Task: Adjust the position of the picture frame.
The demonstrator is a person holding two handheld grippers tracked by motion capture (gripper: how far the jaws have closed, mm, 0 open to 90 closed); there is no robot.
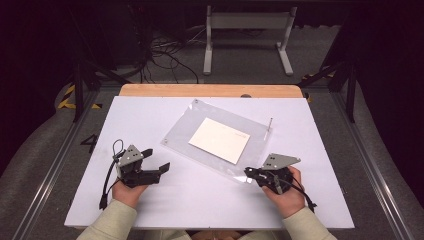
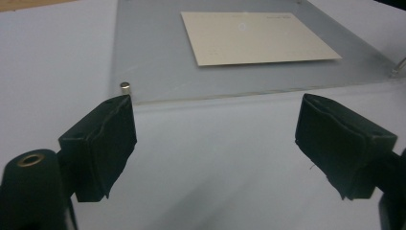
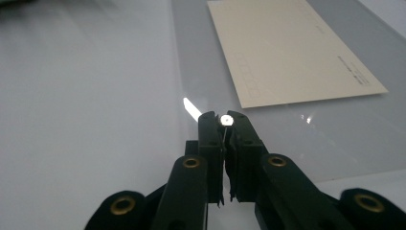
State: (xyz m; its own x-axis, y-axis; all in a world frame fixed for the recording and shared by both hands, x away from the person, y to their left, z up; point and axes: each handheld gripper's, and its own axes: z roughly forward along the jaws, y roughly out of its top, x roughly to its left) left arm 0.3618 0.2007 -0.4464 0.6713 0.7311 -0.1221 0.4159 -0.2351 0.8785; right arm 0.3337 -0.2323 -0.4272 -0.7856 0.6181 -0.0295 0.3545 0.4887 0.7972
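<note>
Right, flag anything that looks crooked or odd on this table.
The clear acrylic sheet lies askew to the table edges, the cream card turned with it. A small metal stud is pinched in the right gripper at the sheet's near corner.

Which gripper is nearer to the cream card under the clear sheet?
Right. The right gripper is at the clear sheet's near corner, close to the card; the left gripper sits farther off.

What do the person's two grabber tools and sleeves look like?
Each hand-held gripper, left and right, is black with two padded jaws, brass-coloured screw holes, a grey three-cornered plate on top and a trailing black cable. The sleeves are pale cream.
</note>
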